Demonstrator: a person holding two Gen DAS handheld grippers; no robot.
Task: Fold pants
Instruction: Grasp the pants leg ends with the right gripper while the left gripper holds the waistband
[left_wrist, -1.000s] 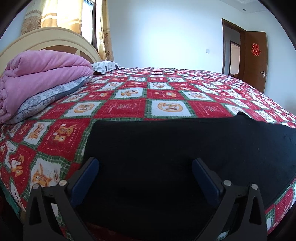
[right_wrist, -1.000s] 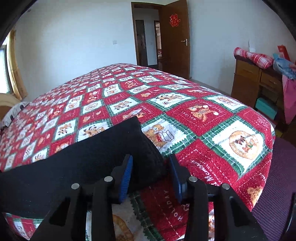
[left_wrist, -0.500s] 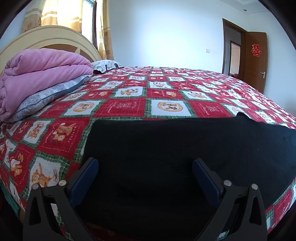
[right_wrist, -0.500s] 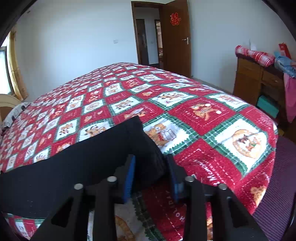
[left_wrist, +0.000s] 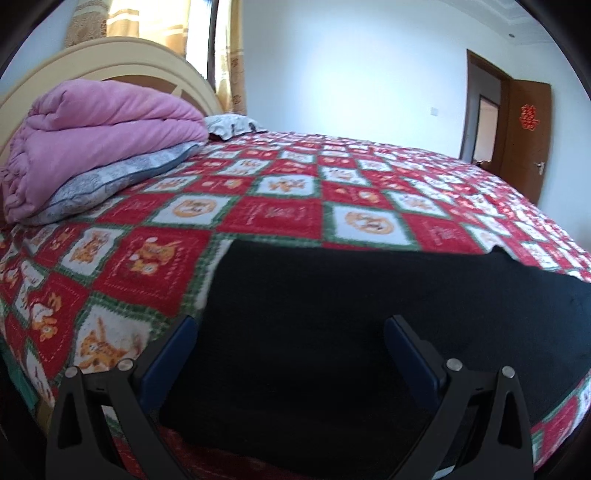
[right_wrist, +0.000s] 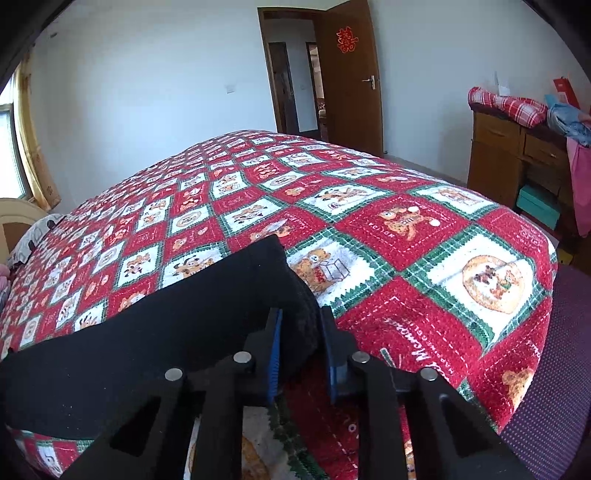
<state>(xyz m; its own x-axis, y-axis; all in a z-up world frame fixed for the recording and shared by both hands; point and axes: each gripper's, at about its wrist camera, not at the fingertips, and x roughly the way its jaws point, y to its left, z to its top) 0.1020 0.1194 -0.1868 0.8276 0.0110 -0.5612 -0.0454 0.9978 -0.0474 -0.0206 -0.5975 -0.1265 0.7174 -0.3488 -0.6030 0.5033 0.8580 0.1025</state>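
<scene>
Two grippers, two different states. My right gripper has narrowed its jaws over the last second: a moment ago they stood loosely either side of the near right end of the black pants, and now the blue pads press the bunched cloth between them. I judge that a grip taken, so the lift or fold of that end can begin. My left gripper has not closed at all; its jaws stand wide apart, holding nothing, and its view has tilted and slid slightly left, which reads to me as an approach not yet finished.

Under the left gripper the pants lie flat, their left edge just inside my left pad, the dark cloth filling the gap between the fingers and running away to the right. Whether the pads touch the cloth I cannot tell. The pants sit along the near edge of the bed, on the red and green patchwork quilt, which stretches bare beyond them.

Far left, a folded pink blanket rests on a grey pillow by the headboard. Far right stand the brown door and a wooden dresser.
</scene>
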